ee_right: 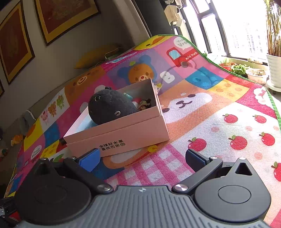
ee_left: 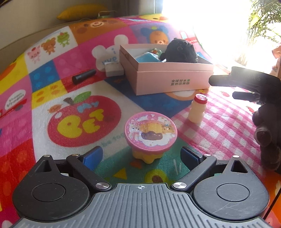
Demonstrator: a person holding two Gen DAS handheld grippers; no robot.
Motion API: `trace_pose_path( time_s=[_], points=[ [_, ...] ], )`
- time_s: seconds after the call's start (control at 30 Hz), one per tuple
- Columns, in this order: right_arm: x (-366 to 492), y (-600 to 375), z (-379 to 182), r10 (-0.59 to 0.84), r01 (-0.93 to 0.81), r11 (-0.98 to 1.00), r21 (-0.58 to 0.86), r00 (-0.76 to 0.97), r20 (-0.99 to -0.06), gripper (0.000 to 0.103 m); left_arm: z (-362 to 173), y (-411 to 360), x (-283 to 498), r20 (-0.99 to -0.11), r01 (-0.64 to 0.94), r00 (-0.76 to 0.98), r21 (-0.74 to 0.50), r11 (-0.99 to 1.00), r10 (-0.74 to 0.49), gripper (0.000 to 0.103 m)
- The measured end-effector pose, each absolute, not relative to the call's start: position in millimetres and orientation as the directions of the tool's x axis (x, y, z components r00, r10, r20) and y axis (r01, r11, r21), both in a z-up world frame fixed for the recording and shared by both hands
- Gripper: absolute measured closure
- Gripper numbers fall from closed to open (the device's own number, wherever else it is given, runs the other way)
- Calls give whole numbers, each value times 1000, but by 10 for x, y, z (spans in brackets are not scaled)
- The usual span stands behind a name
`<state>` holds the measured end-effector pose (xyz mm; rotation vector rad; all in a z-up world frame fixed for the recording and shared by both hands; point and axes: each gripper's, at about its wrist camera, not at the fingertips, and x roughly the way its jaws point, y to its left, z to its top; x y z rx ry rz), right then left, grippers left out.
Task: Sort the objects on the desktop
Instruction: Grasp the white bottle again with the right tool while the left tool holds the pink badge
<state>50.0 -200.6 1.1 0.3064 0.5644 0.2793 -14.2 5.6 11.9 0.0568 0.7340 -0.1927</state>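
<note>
The pink box [ee_left: 168, 77] carries Chinese print on its near side and holds a black plush toy [ee_left: 182, 51]. The play mat [ee_left: 84, 112] shows "MY PET" on an apple. The left gripper [ee_left: 142, 154] has its fingers wide apart and empty, with the pink-lidded cup [ee_left: 150, 135] just beyond them. The right gripper [ee_right: 143, 157] is spread and empty too, near the box; open mat lies to its right.

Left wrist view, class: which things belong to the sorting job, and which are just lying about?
Job:
pink box
plush
pudding cup
bottle
black tube
white box

Lying about:
play mat
yellow cushion
plant
</note>
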Motion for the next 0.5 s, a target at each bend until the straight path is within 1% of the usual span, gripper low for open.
trace_pose_path(
  time_s=[0.07, 0.13, 0.2, 0.27, 0.33, 0.4, 0.47, 0.5],
  points=[
    [502, -2005, 9, 342, -175, 917, 360, 808, -479, 0, 72, 55, -147, -661, 181, 739, 10, 983, -129, 1],
    [480, -2003, 22, 345, -184, 917, 355, 813, -469, 0, 5, 56, -191, -628, 171, 768, 19, 985, -122, 0],
    [414, -1967, 66, 345, -208, 922, 327, 822, -452, 0, 12, 58, -196, -626, 171, 770, 19, 985, -121, 0],
    [277, -1909, 124, 374, -265, 918, 294, 821, -430, 0, 15, 78, -199, -623, 169, 771, 6, 986, -129, 0],
    [131, -1812, 174, 441, -352, 895, 274, 792, -422, 1, 15, 61, -201, -623, 169, 772, 14, 985, -124, 0],
    [15, -1660, 202, 472, -418, 881, 219, 773, -424, 8, 16, 57, -202, -623, 169, 773, 15, 986, -123, 0],
    [-17, -1506, 197, 469, -451, 879, 153, 763, -445, 22, 9, 64, -202, -621, 168, 774, 10, 986, -126, 0],
    [-4, -1434, 185, 460, -458, 880, 123, 760, -459, 25, 8, 61, -202, -621, 168, 774, 11, 986, -125, 0]
  ],
)
